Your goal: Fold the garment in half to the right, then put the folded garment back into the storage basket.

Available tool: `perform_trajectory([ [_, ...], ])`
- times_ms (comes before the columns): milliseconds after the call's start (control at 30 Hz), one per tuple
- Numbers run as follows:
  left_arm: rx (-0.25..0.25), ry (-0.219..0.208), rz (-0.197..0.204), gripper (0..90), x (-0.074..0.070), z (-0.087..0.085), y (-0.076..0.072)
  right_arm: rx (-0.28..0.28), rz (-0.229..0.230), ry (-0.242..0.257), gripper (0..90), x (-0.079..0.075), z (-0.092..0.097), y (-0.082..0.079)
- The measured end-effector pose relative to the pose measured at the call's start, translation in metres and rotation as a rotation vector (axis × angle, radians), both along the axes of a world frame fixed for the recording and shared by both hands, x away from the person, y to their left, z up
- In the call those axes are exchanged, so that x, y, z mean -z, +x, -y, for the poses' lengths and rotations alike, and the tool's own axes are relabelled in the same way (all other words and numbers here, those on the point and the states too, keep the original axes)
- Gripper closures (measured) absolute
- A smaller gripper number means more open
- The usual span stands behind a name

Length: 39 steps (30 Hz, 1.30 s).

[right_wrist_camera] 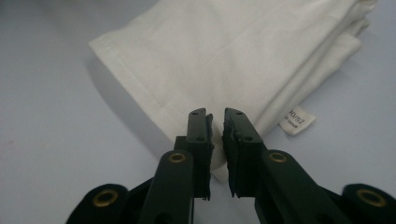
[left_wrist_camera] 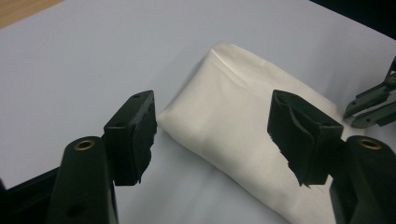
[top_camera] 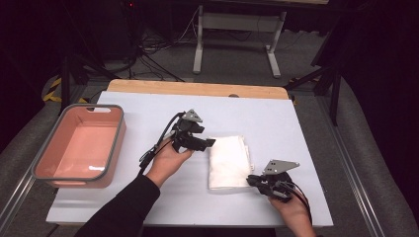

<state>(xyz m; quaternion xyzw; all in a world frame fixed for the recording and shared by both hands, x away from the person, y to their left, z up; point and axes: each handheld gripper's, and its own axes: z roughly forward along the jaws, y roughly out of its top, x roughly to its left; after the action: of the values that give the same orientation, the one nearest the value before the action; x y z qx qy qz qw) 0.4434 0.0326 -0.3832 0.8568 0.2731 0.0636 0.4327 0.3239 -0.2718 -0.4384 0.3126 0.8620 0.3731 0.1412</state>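
Folded white cloth (top_camera: 227,161) lies mid-table, right of the pink bin (top_camera: 79,145) | your left gripper (left_wrist_camera: 212,135) gapes, empty, over its far edge | right gripper (right_wrist_camera: 218,122) nearly clenched at the near corner (no fabric pinched) — risk: you'll snag only the top layer and unfold it.

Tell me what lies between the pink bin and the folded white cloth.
In the high view, the left claw and its hand over bare table, between pink bin and folded white cloth.
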Motion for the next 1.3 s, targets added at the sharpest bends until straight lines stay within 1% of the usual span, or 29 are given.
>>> perform_trajectory([
  [33, -0.006, -0.01, -0.007, 31.2, 0.001, 0.001, 0.0, 0.0, 0.014, -0.004, 76.2, -0.002, 0.0, -0.001],
  [100, -0.006, -0.006, -0.003, 27.9, 0.001, 0.002, 0.001, 0.001, 0.049, -0.002, 71.7, -0.008, -0.001, -0.003],
  [133, -0.009, -0.003, -0.006, 25.8, 0.001, 0.003, 0.001, 0.001, 0.055, 0.007, 69.3, -0.011, 0.0, -0.004],
  [167, -0.009, -0.003, -0.006, 22.2, 0.001, 0.003, 0.001, 0.004, 0.065, 0.017, 65.0, -0.015, 0.001, -0.003],
  [200, -0.023, 0.009, 0.011, 17.8, 0.001, 0.005, -0.001, 0.016, 0.071, 0.021, 61.0, -0.017, 0.003, -0.003],
  [233, -0.016, 0.01, 0.007, 17.0, 0.001, 0.006, -0.001, 0.016, 0.068, 0.027, 58.2, -0.018, 0.005, -0.003],
  [267, -0.016, 0.012, 0.0, 15.8, 0.001, 0.006, -0.001, 0.022, 0.066, 0.031, 52.3, -0.02, 0.006, -0.002],
  [300, -0.02, 0.017, -0.001, 14.2, 0.002, 0.007, -0.001, 0.034, 0.073, 0.038, 46.2, -0.022, 0.008, -0.002],
  [333, -0.017, 0.014, 0.0, 12.3, 0.002, 0.007, 0.0, 0.043, 0.08, 0.049, 40.8, -0.024, 0.01, -0.002],
  [367, -0.016, 0.01, -0.007, 11.3, 0.003, 0.008, 0.0, 0.044, 0.088, 0.061, 37.8, -0.026, 0.012, -0.001],
  [400, -0.014, 0.017, -0.015, 9.8, 0.003, 0.008, 0.0, 0.047, 0.095, 0.067, 33.2, -0.027, 0.014, -0.001],
  [433, -0.006, 0.021, -0.015, 8.7, 0.004, 0.009, 0.0, 0.053, 0.105, 0.072, 28.2, -0.029, 0.016, -0.001],
  [467, -0.003, 0.022, -0.013, 7.8, 0.004, 0.01, 0.0, 0.057, 0.111, 0.075, 25.0, -0.031, 0.017, 0.0],
  [500, 0.008, 0.032, -0.016, 7.0, 0.005, 0.011, 0.0, 0.059, 0.117, 0.076, 22.3, -0.032, 0.018, 0.0],
  [533, 0.023, 0.031, -0.025, 6.1, 0.006, 0.012, -0.001, 0.062, 0.128, 0.077, 18.9, -0.033, 0.02, 0.0],
  [633, 0.019, 0.041, -0.021, 4.1, 0.007, 0.014, -0.001, 0.048, 0.13, 0.072, 14.7, -0.034, 0.022, 0.0],
  [700, 0.011, 0.063, -0.012, 2.5, 0.008, 0.019, -0.004, 0.041, 0.135, 0.067, 11.8, -0.034, 0.023, 0.001],
  [767, 0.008, 0.074, -0.009, 1.6, 0.009, 0.021, -0.005, 0.039, 0.139, 0.071, 10.1, -0.035, 0.024, 0.001],
  [833, 0.001, 0.095, -0.012, 1.3, 0.012, 0.023, -0.004, 0.029, 0.137, 0.076, 7.4, -0.035, 0.026, 0.001],
  [933, -0.012, 0.111, -0.029, 0.4, 0.015, 0.025, -0.003, 0.015, 0.159, 0.069, 5.2, -0.037, 0.026, -0.001],
  [967, -0.021, 0.109, -0.046, 0.4, 0.018, 0.026, -0.002, 0.029, 0.159, 0.068, 2.5, -0.038, 0.027, -0.001],
  [1033, -0.024, 0.101, -0.061, 0.1, 0.02, 0.028, 0.0, 0.038, 0.149, 0.087, 1.5, -0.039, 0.03, 0.0],
  [1100, -0.025, 0.119, -0.058, 0.1, 0.022, 0.031, -0.001, 0.04, 0.146, 0.099, 1.5, -0.039, 0.032, 0.0],
  [1133, -0.026, 0.118, -0.058, 0.1, 0.024, 0.032, -0.001, 0.041, 0.144, 0.101, 1.5, -0.039, 0.033, 0.0],
  [1233, -0.028, 0.137, -0.064, 0.0, 0.03, 0.038, 0.001, 0.044, 0.145, 0.11, 1.4, -0.04, 0.035, 0.0],
  [1267, -0.034, 0.15, -0.077, 0.1, 0.033, 0.04, 0.001, 0.046, 0.147, 0.111, 1.4, -0.04, 0.036, 0.0],
  [1300, -0.028, 0.16, -0.094, 0.2, 0.035, 0.042, 0.003, 0.052, 0.147, 0.111, 1.4, -0.041, 0.036, 0.0],
])
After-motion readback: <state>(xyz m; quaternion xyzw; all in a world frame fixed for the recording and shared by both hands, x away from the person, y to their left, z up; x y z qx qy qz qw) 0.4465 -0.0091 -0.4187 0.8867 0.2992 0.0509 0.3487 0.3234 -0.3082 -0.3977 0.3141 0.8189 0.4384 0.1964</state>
